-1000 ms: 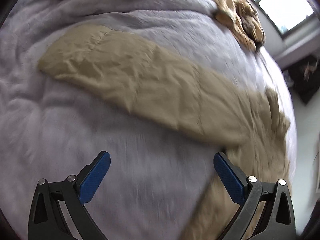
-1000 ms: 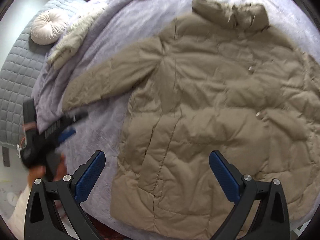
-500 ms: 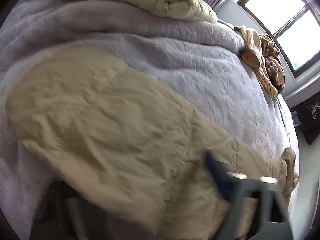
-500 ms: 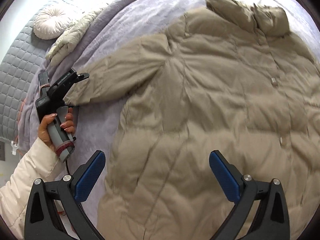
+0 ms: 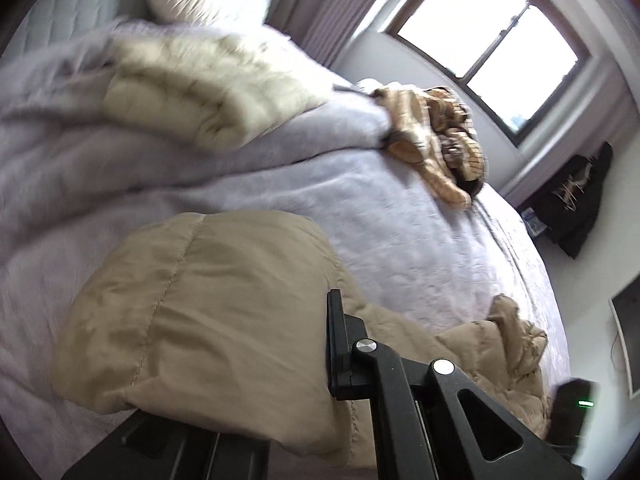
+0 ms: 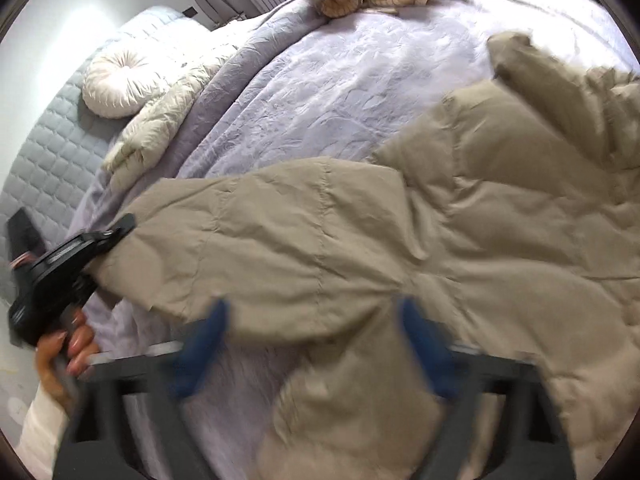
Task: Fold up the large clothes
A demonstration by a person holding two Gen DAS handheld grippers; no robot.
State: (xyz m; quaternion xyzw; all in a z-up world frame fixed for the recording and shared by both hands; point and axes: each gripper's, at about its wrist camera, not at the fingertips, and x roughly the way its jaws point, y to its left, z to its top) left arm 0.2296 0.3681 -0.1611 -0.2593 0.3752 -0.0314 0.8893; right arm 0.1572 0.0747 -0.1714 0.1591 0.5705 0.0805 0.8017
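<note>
Tan quilted puffer coat (image 6: pixel 460 240) spread on lavender bedspread (image 6: pixel 320 80). Left gripper (image 6: pixel 120 232) jaws clenched on sleeve cuff (image 5: pixel 192 312). Right gripper (image 6: pixel 316 344) jaws closing, coat fabric between, blurred.

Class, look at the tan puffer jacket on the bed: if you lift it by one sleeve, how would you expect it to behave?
The tan puffer jacket would probably drape and sag, not hold shape: its sleeve already bends over where the left gripper pinches the cuff. Its puffy quilted panels suggest it is light for its bulk. The smooth shell may slip on the lilac bedspread.
</note>
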